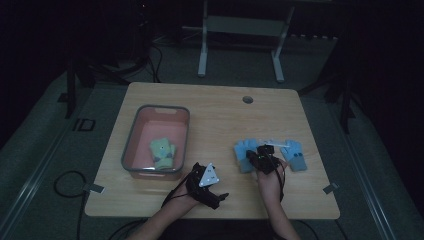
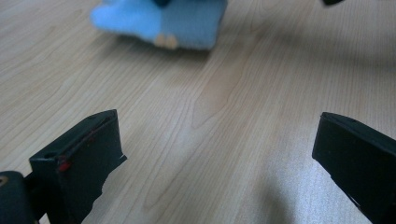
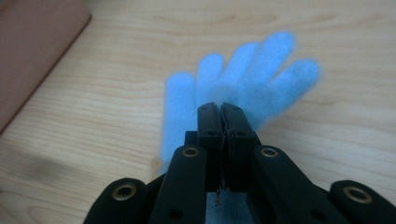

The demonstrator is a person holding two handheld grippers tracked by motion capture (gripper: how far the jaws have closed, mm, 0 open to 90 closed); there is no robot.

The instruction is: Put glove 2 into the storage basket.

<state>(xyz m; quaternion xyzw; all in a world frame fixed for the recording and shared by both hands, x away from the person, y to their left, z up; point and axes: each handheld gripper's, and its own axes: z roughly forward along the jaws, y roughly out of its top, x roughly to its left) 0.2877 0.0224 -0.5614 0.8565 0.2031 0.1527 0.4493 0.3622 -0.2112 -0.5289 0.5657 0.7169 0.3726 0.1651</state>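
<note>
Pale wooden table [image 1: 220, 107], grained, rounded at the corners. On its left, an oblong pink plastic tub [image 1: 134, 137] holding a soft green glove [image 1: 163, 151]. Right of centre, two fuzzy blue gloves lying flat: near blue glove [image 3: 243, 79] pinched in the closed right gripper [image 3: 219, 109], far blue glove [image 1: 296, 153] beside. Left gripper [image 2: 217, 154] gaping wide over bare wood, nothing held.

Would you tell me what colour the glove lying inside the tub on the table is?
Pale green, seen best in the high view: the knitted glove lies in the pink plastic tub.
</note>
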